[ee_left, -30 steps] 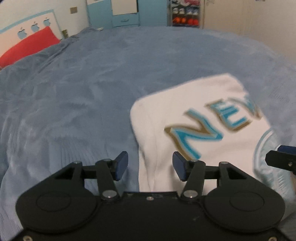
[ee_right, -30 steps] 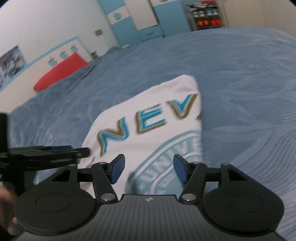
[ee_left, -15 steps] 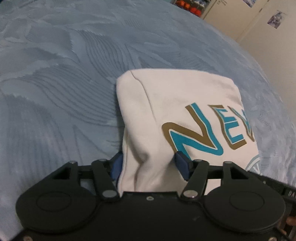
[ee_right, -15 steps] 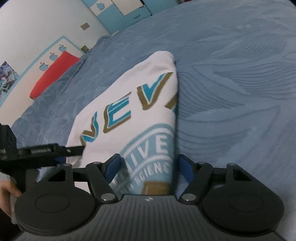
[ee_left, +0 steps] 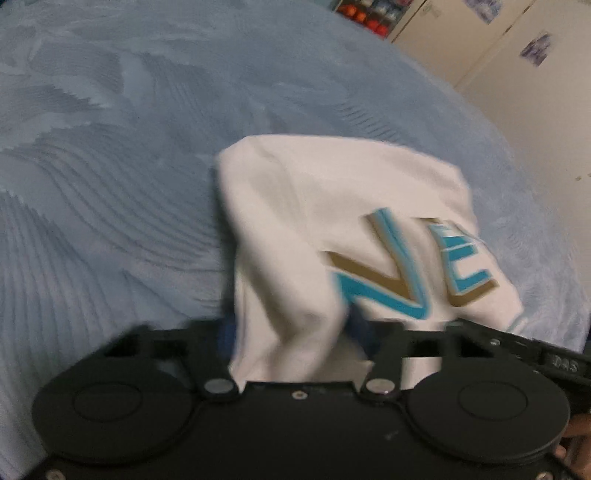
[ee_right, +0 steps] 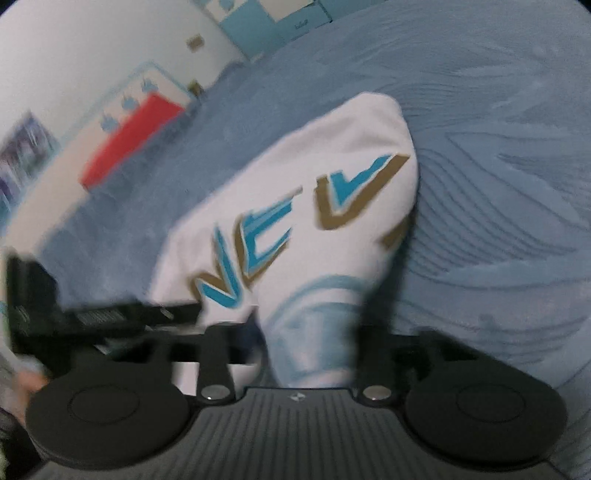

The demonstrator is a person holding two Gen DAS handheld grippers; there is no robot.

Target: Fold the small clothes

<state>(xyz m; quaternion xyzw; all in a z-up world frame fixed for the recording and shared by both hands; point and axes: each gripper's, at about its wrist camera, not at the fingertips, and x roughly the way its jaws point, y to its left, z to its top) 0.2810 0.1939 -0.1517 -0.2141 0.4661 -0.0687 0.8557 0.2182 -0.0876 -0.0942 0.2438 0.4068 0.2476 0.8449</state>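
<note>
Two grippers are on the job, and we've got both at the near edge of the white garment (ee_left: 332, 206), which lies folded on the blue bedspread (ee_left: 110, 166). On our left gripper (ee_left: 291, 332) the jaws are closing, with a bunched ridge of the white cloth standing up between the blue fingers (ee_left: 225, 336); the fabric is gathered into a fold right there. The picture is smeared, so we cannot tell how firmly the pads press. Teal and gold letters (ee_left: 406, 273) run across the garment just beyond that fold.

Over to our right gripper (ee_right: 310, 332): its jaws are closing too, and the cloth, here printed with a pale blue round emblem (ee_right: 317, 295), is pinched up between the fingers (ee_right: 373, 325). Same lettering (ee_right: 295, 225) from this side, slanting up toward the garment's far corner. In this view the left gripper's black body (ee_right: 92, 314) reaches in from the left edge, just beside the garment's edge.

Beyond the bed we see a red cushion (ee_right: 129, 136) against a white wall, blue cupboards (ee_right: 273, 18) at the top, and in the left view pale doors (ee_left: 498, 48).
</note>
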